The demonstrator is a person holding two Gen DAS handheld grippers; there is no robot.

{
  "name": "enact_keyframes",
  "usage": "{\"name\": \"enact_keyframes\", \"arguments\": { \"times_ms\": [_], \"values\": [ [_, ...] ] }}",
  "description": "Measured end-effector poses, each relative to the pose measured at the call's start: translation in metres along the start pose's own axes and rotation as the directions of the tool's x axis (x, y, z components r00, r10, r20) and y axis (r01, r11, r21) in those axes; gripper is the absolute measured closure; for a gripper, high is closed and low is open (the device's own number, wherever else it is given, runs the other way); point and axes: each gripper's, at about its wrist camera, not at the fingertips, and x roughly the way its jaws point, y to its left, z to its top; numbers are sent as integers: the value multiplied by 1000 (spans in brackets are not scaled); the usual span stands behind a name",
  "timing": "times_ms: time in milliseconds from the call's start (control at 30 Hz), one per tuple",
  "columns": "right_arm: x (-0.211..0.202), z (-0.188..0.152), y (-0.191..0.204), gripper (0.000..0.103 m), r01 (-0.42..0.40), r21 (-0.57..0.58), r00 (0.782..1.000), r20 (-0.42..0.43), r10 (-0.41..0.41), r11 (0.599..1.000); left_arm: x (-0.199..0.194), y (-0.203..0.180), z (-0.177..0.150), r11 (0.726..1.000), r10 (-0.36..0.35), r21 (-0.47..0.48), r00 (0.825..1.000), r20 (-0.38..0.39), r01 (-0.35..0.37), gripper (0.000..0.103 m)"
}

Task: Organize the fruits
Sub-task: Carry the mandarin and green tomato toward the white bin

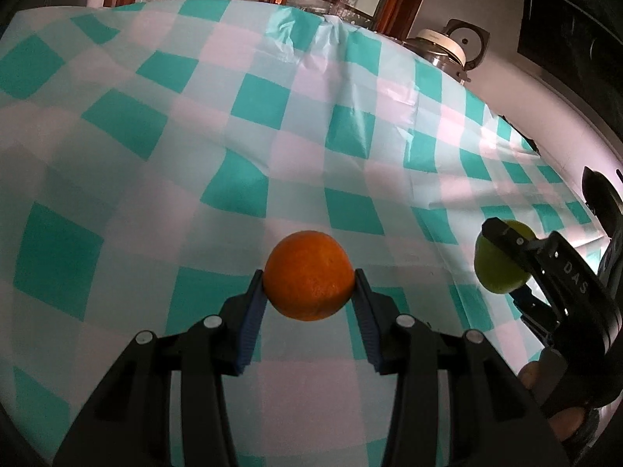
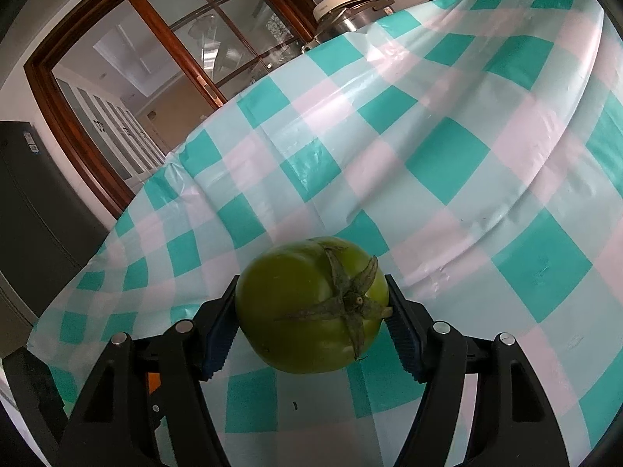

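Note:
An orange [image 1: 309, 274] sits between the blue pads of my left gripper [image 1: 309, 288], which is shut on it just above the checked tablecloth [image 1: 155, 155]. A green tomato [image 2: 311, 303] with a dried stem star is clamped by my right gripper [image 2: 311, 311], both pads pressing its sides. In the left wrist view the same tomato [image 1: 496, 268] and the right gripper [image 1: 502, 249] appear at the far right, held by a hand.
A teal, white and pink checked plastic cloth [image 2: 447, 155] covers the table, wrinkled toward the far edge. A rice cooker [image 1: 444, 48] stands beyond that edge, also rice cooker [image 2: 350, 7]. Wooden-framed glass doors [image 2: 136, 58] are behind.

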Motion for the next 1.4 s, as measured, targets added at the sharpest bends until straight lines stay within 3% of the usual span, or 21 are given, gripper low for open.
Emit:
{"name": "enact_keyframes", "arguments": {
  "times_ms": [200, 367, 500, 633, 733, 1000, 1133, 1267, 1367, 1400],
  "values": [
    [1, 3, -3, 35, 5, 20, 1000, 17, -5, 1000, 0, -3, 0, 1000, -3, 6, 1000, 2, 3, 59],
    [-14, -1, -7, 35, 14, 48, 1000, -18, -13, 999, -13, -4, -2, 1000, -9, -8, 1000, -4, 9, 59],
    [-82, -22, -22, 35, 10, 62, 1000, 4, -10, 998, -47, -20, -30, 997, -5, 81, 1000, -7, 5, 59],
    [-158, -38, -46, 35, 10, 58, 1000, 11, -10, 998, -76, -37, -63, 992, -41, 120, 998, -45, 46, 59],
    [-216, -50, -65, 35, 23, 20, 999, 33, -24, 1000, -97, -64, -88, 975, -59, 214, 997, -40, 66, 59],
    [-335, -82, -126, 35, 97, -25, 990, 106, -94, 995, -122, -137, -134, 904, -99, 412, 993, -62, 116, 58],
    [-381, -104, -158, 35, 184, -27, 973, 148, -179, 982, -128, -165, -151, 866, -114, 482, 991, -76, 137, 58],
    [-416, -125, -190, 35, 258, 13, 953, 163, -257, 966, -138, -200, -174, 810, -139, 560, 985, -99, 171, 58],
    [-436, -138, -219, 35, 317, 53, 935, 153, -321, 947, -149, -230, -196, 747, -172, 632, 978, -119, 209, 58],
    [-441, -141, -228, 35, 337, 65, 928, 144, -343, 939, -154, -245, -207, 712, -196, 661, 971, -136, 237, 58]
  ]
}}
